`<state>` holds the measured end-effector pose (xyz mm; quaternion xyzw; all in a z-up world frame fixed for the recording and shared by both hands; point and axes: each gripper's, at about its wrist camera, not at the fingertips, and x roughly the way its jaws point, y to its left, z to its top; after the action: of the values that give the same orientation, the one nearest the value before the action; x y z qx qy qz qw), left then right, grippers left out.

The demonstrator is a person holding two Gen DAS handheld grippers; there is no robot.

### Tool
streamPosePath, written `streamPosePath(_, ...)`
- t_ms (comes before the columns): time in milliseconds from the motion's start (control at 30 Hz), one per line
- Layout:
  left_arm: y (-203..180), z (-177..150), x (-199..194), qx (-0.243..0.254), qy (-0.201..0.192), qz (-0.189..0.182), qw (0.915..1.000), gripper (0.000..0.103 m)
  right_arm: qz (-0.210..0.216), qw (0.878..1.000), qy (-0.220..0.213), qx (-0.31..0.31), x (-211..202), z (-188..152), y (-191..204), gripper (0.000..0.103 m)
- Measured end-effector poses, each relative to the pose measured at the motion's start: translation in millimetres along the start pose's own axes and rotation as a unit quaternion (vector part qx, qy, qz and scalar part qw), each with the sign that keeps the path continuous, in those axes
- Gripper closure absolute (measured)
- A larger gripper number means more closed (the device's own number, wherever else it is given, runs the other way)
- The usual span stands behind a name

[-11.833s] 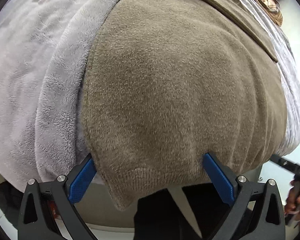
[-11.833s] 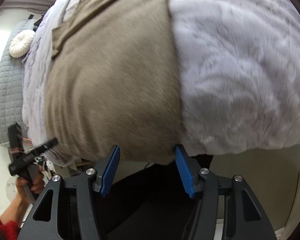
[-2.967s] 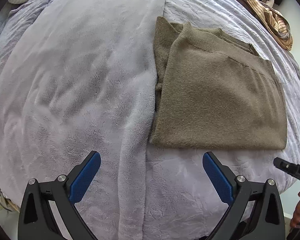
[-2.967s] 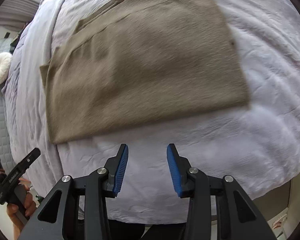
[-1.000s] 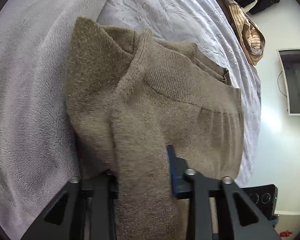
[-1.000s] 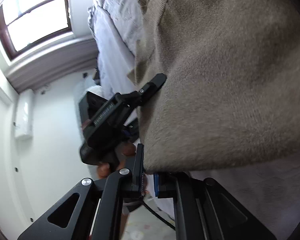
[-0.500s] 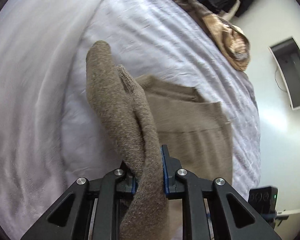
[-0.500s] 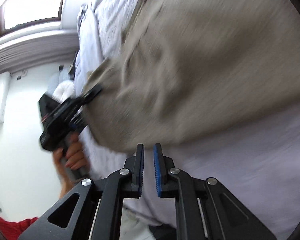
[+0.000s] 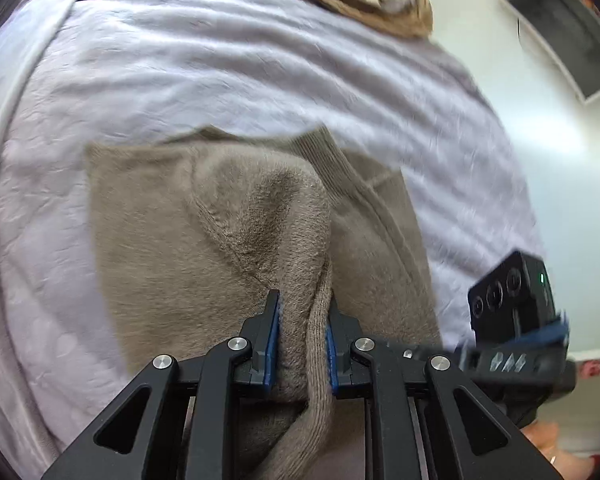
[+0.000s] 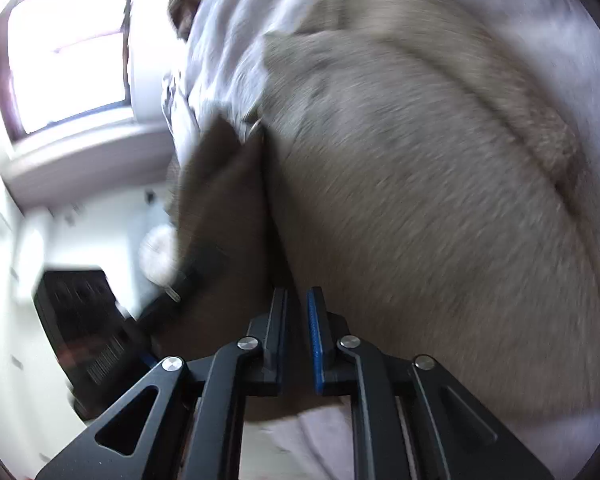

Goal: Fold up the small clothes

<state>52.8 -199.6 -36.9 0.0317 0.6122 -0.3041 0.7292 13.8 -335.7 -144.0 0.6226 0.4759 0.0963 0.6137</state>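
Left hand-held gripper angled steeply down, pinching sweater fold; right hand-held gripper just parted, empty.

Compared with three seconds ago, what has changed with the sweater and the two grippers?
The left gripper has clamped a bunch of the sweater and carried it over the rest. The right gripper narrowed, then its jaws have just been opening, apparently with nothing between them. The sweater still lies on the bedspread.

Left hand-held gripper clamped, right hand-held gripper just parting.
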Motion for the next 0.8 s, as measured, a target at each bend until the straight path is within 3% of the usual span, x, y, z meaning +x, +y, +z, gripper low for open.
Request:
streamPosePath(67, -5, -2, 7, 0.003, 0.004, 0.003, 1.0, 0.083, 0.037, 0.998, 0.001, 0.045, 0, 11, -19, 0.053)
streamPosePath(133, -9, -4, 5, 0.008, 0.0, 0.014, 0.9999, 0.082, 0.069, 0.995, -0.001, 0.076, 3, 18, -30, 0.051)
streamPosePath(200, -11, -5, -2, 0.016, -0.003, 0.014, 0.9998, 0.071, 0.113, 0.988, -0.005, 0.102, 4, 25, -38, 0.05)
streamPosePath(267, -15, -6, -10, 0.012, -0.013, 0.001, 0.9998, 0.033, 0.129, 0.986, -0.003, 0.106, 7, 32, -36, 0.043)
streamPosePath(300, -16, -8, -20, 0.012, -0.031, 0.001, 0.9995, 0.028, 0.13, 0.986, 0.001, 0.103, 9, 37, -34, 0.042)
streamPosePath(400, -18, -13, -42, 0.023, -0.05, -0.003, 0.9985, 0.026, 0.118, 0.989, 0.027, 0.08, 18, 46, -22, 0.04)
streamPosePath(567, 9, -24, -76, -0.014, -0.091, 0.007, 0.9957, 0.026, 0.072, 0.995, 0.058, 0.035, 42, 56, 5, 0.04)
streamPosePath(633, 36, -28, -82, -0.046, -0.109, 0.048, 0.9918, 0.026, 0.043, 0.996, 0.072, 0.003, 53, 59, 20, 0.039)
streamPosePath(733, 85, -35, -69, -0.103, -0.1, 0.122, 0.9821, 0.026, -0.005, 0.994, 0.097, -0.047, 67, 62, 40, 0.039)
streamPosePath(800, 118, -43, -50, -0.14, -0.074, 0.165, 0.9734, 0.026, -0.045, 0.99, 0.106, -0.078, 78, 63, 50, 0.051)
